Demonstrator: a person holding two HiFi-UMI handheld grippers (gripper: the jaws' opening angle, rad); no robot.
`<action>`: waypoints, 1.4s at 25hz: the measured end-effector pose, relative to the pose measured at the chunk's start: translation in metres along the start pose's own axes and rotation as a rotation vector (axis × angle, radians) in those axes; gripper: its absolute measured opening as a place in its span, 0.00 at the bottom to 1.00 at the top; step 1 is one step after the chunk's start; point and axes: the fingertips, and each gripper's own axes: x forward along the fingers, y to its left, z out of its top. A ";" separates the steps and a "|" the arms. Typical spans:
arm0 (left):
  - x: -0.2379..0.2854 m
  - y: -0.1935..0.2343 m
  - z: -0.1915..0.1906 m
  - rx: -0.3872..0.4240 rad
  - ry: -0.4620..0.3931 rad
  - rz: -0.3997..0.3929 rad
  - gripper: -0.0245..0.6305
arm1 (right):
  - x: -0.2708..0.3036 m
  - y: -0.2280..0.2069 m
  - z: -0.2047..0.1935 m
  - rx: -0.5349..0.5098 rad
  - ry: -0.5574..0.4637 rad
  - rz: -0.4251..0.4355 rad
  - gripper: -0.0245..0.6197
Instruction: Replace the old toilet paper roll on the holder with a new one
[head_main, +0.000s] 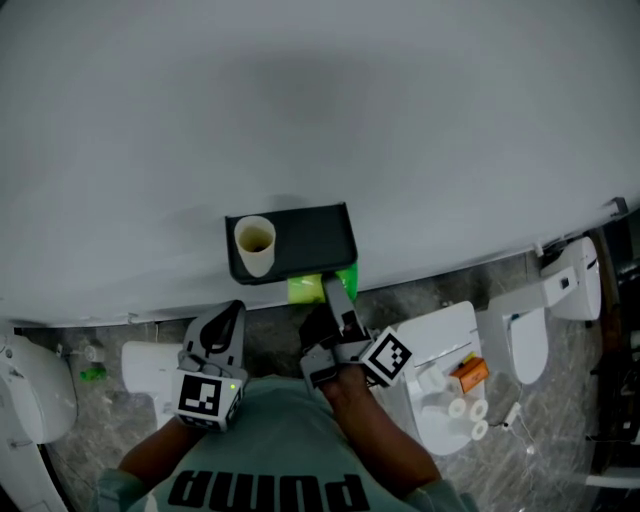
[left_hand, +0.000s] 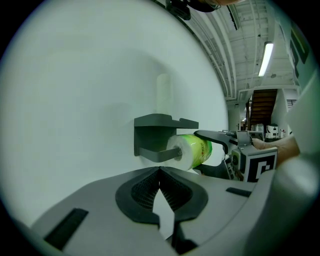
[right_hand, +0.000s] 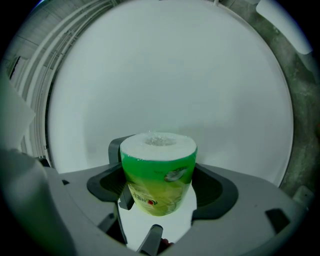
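A dark grey holder (head_main: 312, 240) with a top shelf is fixed to the white wall. A pale cardboard tube (head_main: 254, 246) stands upright on that shelf. My right gripper (head_main: 334, 292) is shut on a new roll in green wrapping (head_main: 312, 289), just under the shelf. In the left gripper view the roll (left_hand: 194, 150) has its white end against the tip of the holder's bar (left_hand: 159, 154). The right gripper view shows the roll (right_hand: 158, 186) between both pads. My left gripper (head_main: 228, 318) hangs lower left of the holder, shut and holding nothing, its pads (left_hand: 150, 186) meeting.
A white toilet (head_main: 440, 342) stands at the right, with an orange item (head_main: 468, 375) and small white rolls (head_main: 466, 412) on it. Another white fixture (head_main: 30, 392) is at the far left. The floor is grey stone (head_main: 560, 400).
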 end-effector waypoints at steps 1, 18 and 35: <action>0.000 0.000 0.000 -0.001 -0.001 0.000 0.04 | 0.001 0.000 -0.004 0.003 0.012 0.005 0.67; -0.009 0.007 -0.006 -0.052 -0.018 0.024 0.04 | 0.018 -0.003 -0.065 0.019 0.227 0.035 0.67; -0.016 -0.003 -0.019 -0.064 -0.014 -0.046 0.04 | -0.015 0.010 -0.068 -0.101 0.234 0.054 0.67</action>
